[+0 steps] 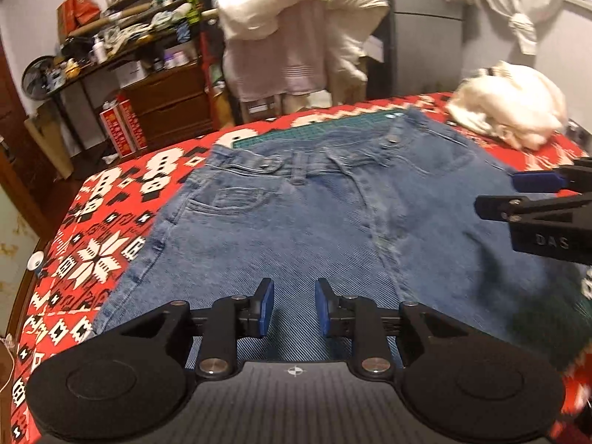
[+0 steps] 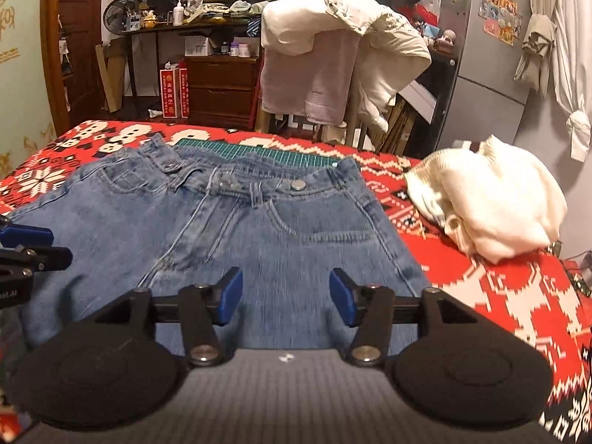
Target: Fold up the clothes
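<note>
Blue denim jeans [image 1: 296, 222]: spread flat, front side up, on a red, white and black patterned blanket [image 1: 92, 244]; waistband at the far end, lying over the near edge of a green cutting mat [image 2: 255, 153].

Left gripper [image 1: 294, 309]: above the lower part of the jeans, blue-padded fingers parted, gap empty, denim visible between them. No contact with the cloth can be made out.

Right gripper [image 2: 286, 296]: above the jeans on their right half, fingers spread wider, holding nothing; its tips also show at the right edge of the left wrist view.

Cream knitted garment [image 2: 488, 199]: bunched on the blanket, beside the right side of the jeans, apart from them.

Chair draped with pale clothing [image 2: 333, 59]: beyond the far edge of the blanket.
</note>
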